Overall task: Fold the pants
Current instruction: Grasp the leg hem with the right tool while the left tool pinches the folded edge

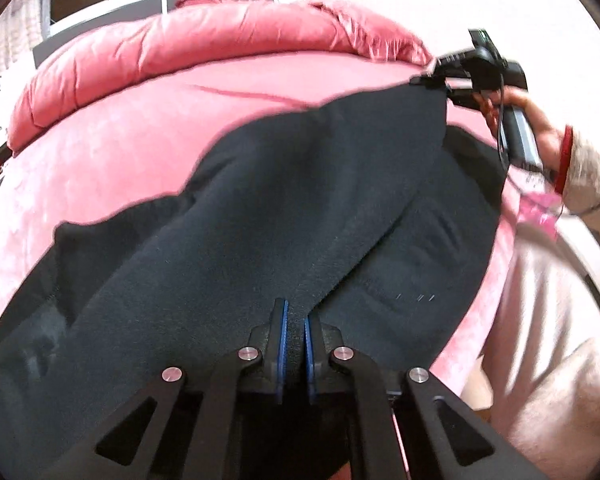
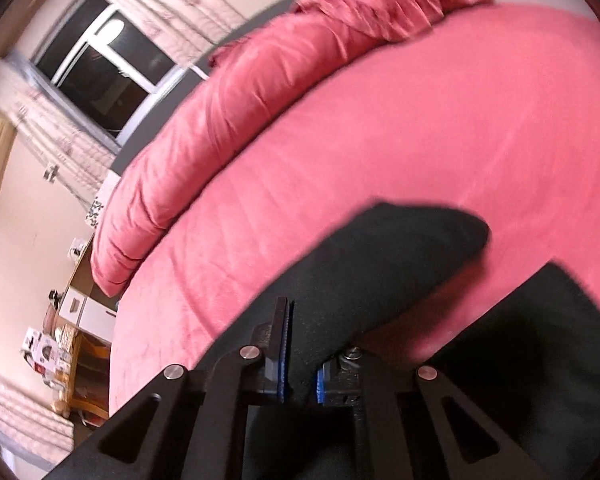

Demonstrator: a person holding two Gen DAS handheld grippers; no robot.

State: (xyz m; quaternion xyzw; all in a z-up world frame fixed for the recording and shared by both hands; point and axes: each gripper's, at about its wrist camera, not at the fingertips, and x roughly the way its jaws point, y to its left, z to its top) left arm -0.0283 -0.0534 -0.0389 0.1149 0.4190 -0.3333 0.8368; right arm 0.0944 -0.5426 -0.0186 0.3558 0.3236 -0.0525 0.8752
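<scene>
Dark navy pants (image 1: 300,200) lie spread over a pink bedspread (image 1: 120,152). My left gripper (image 1: 296,312) is shut on a fold of the pants fabric at the near edge, blue pads pressed on the cloth. In the left wrist view my right gripper (image 1: 430,80) pinches a far corner of the pants and holds it raised, with a hand on its handle. In the right wrist view my right gripper (image 2: 300,320) is shut on the dark pants fabric (image 2: 380,256), which drapes up over its right finger and hides that tip.
A rolled pink duvet (image 1: 204,44) lies along the head of the bed. A window (image 2: 100,68) with curtains, and boxes and clutter on a low wooden stand (image 2: 64,344), sit beyond the bed's far side. A person's leg (image 1: 540,360) stands at the right.
</scene>
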